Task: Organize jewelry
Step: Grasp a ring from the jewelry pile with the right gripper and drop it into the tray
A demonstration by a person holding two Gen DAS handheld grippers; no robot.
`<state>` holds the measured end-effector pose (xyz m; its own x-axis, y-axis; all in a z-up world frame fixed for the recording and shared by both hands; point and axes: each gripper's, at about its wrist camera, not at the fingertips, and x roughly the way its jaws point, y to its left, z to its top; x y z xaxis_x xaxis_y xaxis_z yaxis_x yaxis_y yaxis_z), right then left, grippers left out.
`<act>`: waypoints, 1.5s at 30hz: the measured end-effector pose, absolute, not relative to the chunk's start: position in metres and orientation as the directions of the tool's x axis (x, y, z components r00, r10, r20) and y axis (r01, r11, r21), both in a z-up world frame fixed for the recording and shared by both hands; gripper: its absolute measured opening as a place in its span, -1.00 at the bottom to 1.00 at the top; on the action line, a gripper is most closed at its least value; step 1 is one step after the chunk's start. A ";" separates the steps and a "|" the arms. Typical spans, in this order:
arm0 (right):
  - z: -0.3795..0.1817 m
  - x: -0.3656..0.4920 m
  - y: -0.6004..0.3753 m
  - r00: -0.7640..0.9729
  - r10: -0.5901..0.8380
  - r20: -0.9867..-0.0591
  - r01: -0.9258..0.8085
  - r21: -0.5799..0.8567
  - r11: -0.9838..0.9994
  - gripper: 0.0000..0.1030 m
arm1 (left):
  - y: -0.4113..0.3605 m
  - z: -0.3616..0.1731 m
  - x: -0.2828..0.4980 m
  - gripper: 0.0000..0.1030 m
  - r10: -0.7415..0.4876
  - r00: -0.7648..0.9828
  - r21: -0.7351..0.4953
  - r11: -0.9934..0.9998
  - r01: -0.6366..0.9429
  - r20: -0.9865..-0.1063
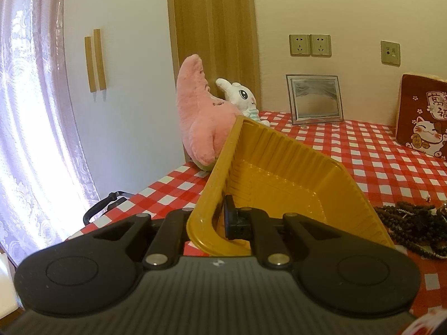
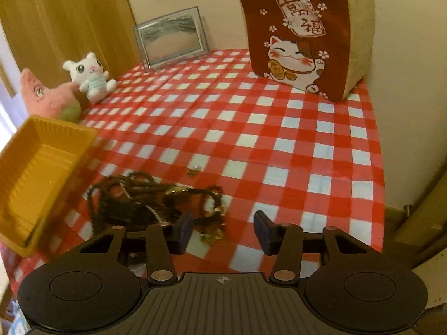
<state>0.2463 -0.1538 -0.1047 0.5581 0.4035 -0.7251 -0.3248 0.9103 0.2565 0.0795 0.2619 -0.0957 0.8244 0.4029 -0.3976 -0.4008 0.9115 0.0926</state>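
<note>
Left tool (image 1: 223,217) pinching tilted yellow tray (image 1: 279,167) by its rim; right tool (image 2: 223,230) half-open, empty, above tangled beads (image 2: 145,198) near counter (image 2: 279,139) front edge — could snag, drag whole clump.

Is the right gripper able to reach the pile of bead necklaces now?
Probably yes: the right gripper is open just above the bead necklaces, and nothing lies between; the yellow tray is off to the side.
</note>
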 end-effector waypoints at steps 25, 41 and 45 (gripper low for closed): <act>-0.123 0.281 -0.126 0.490 0.416 -0.766 -0.358 0.258 0.897 -0.82 | 0.250 -0.091 0.088 -0.83 0.426 0.815 0.128 0.903 -0.410 -0.393; -0.068 0.242 -0.001 0.287 0.732 -0.618 -0.407 0.613 0.677 -0.82 | 0.254 -0.092 0.089 -0.84 0.408 0.823 0.119 0.911 -0.395 -0.395; -0.082 0.236 0.045 0.202 0.751 -0.629 -0.411 0.642 0.648 -0.82 | 0.255 -0.092 0.089 -0.84 0.403 0.825 0.117 0.913 -0.390 -0.396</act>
<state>0.2361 0.0449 -0.0815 0.2015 0.7511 -0.6287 -0.4108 0.6475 0.6419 0.0893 0.2549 -0.0917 0.8252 0.4029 -0.3958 -0.3897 0.9134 0.1173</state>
